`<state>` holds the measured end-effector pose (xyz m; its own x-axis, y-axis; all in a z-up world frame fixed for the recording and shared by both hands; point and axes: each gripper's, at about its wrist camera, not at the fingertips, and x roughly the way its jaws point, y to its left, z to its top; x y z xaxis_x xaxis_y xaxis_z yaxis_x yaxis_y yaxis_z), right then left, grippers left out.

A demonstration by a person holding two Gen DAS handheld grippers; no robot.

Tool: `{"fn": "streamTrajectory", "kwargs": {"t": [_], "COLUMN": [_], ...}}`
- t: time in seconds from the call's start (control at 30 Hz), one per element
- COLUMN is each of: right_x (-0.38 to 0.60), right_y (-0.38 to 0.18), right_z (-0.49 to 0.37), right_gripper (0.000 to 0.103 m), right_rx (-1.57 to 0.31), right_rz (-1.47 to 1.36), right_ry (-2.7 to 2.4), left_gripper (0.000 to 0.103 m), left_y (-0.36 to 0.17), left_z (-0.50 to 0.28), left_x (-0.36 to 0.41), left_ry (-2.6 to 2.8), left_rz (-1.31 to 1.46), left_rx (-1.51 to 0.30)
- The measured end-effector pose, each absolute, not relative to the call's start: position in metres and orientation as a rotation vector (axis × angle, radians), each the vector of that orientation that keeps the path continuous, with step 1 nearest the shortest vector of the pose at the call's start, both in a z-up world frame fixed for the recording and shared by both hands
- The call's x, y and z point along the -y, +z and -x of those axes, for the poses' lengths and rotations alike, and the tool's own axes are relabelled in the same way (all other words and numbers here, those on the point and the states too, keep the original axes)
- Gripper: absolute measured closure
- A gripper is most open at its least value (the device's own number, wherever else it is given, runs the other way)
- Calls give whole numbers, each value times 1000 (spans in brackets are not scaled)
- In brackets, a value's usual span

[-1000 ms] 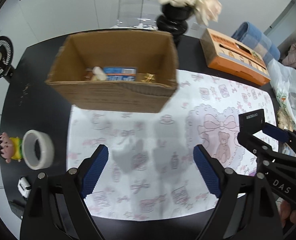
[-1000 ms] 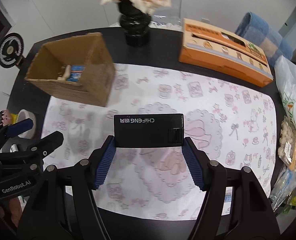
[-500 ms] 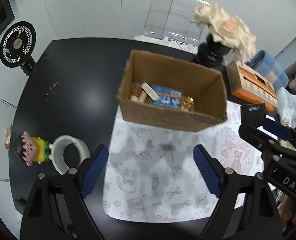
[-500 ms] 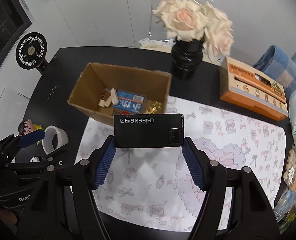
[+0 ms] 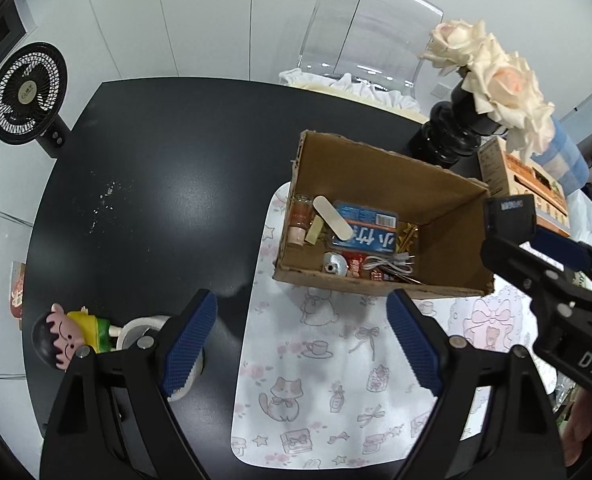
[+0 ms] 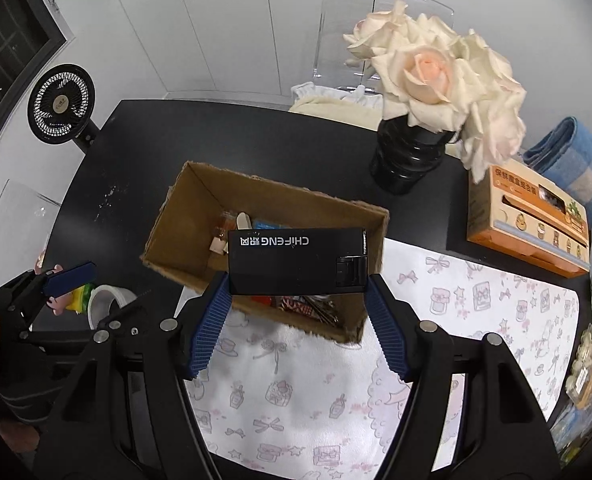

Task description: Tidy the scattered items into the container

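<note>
Black case held above the open box.
Left wrist view: the left gripper [image 5: 301,336] gapes wide and empty over the patterned mat [image 5: 335,392]; the cardboard box [image 5: 379,216] beyond holds small items. Right wrist view: the right gripper [image 6: 297,322] clamps the black case [image 6: 296,262], seemingly over the box [image 6: 184,216].

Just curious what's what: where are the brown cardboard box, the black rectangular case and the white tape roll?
Brown cardboard box [image 5: 435,200], left wrist view, inner back wall.
Black rectangular case [image 6: 288,268], right wrist view, front face.
White tape roll [image 6: 106,300], right wrist view, outer band.
</note>
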<state>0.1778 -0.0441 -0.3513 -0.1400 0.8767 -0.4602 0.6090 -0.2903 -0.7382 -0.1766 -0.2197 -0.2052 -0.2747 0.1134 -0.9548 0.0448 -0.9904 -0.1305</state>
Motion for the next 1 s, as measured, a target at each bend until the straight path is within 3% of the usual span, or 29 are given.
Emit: {"fn": "streamTrajectory", "kwargs": {"t": [0.47, 0.6, 1.0], "right_x": [24, 27, 36], "right_y": [-370, -366, -346], "right_z": [-168, -170, -176], "right_gripper": [31, 2, 0], "right_rx": [1650, 1669, 1645], "right_rz": [1903, 1879, 1844], "right_ry": [1322, 1347, 1367], "left_gripper": [17, 17, 17], "left_y": [-210, -209, -194], "left_z": [180, 178, 169], "left_x": [229, 230, 230], "left_ry": [2457, 2460, 2488], "left_rz": [1888, 1890, 1868], "left_rx": [211, 222, 216]}}
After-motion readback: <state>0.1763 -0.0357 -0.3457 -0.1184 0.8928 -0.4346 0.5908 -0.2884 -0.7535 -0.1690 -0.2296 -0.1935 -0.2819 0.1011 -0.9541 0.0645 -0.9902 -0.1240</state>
